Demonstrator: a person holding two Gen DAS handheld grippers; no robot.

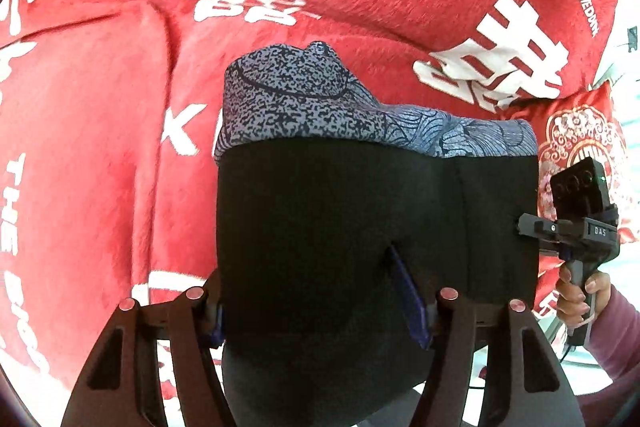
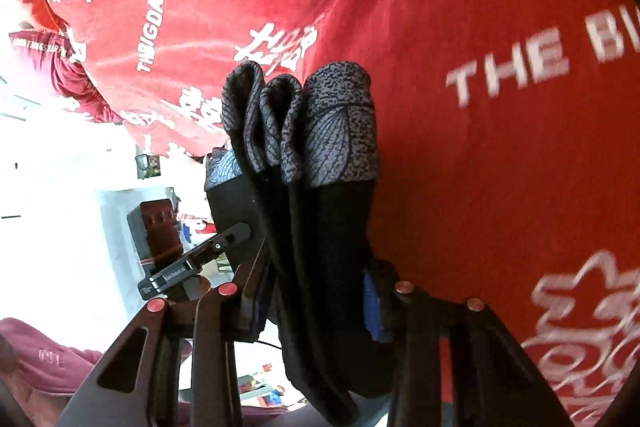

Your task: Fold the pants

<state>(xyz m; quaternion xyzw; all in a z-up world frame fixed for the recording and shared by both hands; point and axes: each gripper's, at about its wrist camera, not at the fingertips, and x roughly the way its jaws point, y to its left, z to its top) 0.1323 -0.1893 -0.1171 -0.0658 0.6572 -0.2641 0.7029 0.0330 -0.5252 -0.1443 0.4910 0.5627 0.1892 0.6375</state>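
Note:
The pants (image 1: 340, 227) are a folded black bundle with a grey-blue patterned band (image 1: 320, 99) along its far edge, held up over the red blanket (image 1: 100, 147). My left gripper (image 1: 316, 315) is shut on the near part of the bundle, blue pads pressed into the cloth. In the right wrist view the pants (image 2: 324, 227) show as several stacked layers seen edge-on, and my right gripper (image 2: 316, 303) is shut on them. The right gripper (image 1: 528, 223) also shows at the bundle's right edge, held by a hand (image 1: 580, 295). The left gripper (image 2: 236, 239) clamps the bundle's left side.
The red plush blanket (image 2: 500, 147) with white characters and lettering fills the background. A red embroidered cushion (image 1: 576, 135) lies at the right. White furniture (image 2: 80, 187) stands off the blanket's edge. A maroon sleeve (image 1: 616, 339) reaches in from the lower right.

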